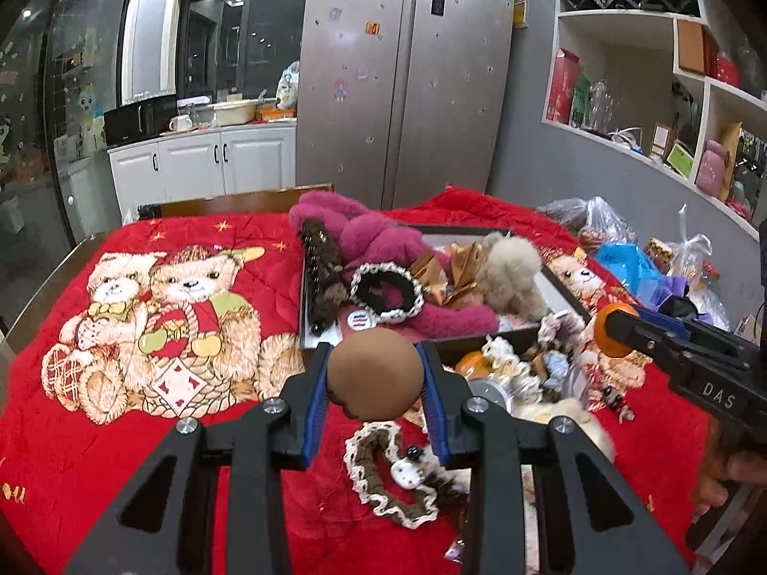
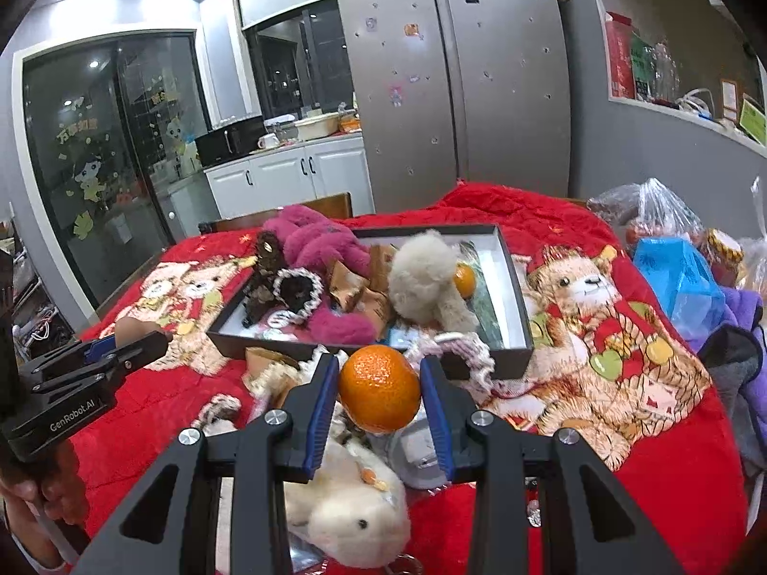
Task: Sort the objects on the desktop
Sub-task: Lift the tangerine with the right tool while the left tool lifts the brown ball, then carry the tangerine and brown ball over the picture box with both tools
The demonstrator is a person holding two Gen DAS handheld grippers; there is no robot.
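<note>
My left tongs [image 1: 375, 373] are clamped across the middle of a brown egg [image 1: 375, 373], light and brittle I judge, so gently, my right tongs [image 2: 380, 385] pinch a firm, smooth-skinned orange [image 2: 380, 385], both above the bench's near clutter, the box [image 2: 520, 335] beyond.

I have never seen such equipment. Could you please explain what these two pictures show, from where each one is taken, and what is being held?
No robot is here: a person holds one hand-held tool in each hand, each with two blue-padded fingers and its own camera looking along them. In the left camera's picture, the left tool grips a brown egg. In the right camera's picture, the right tool grips an orange. Below lies a red blanket printed with bears. On it stand a shallow box holding a pink plush toy and hair ties, with more small things in front of it.
</note>
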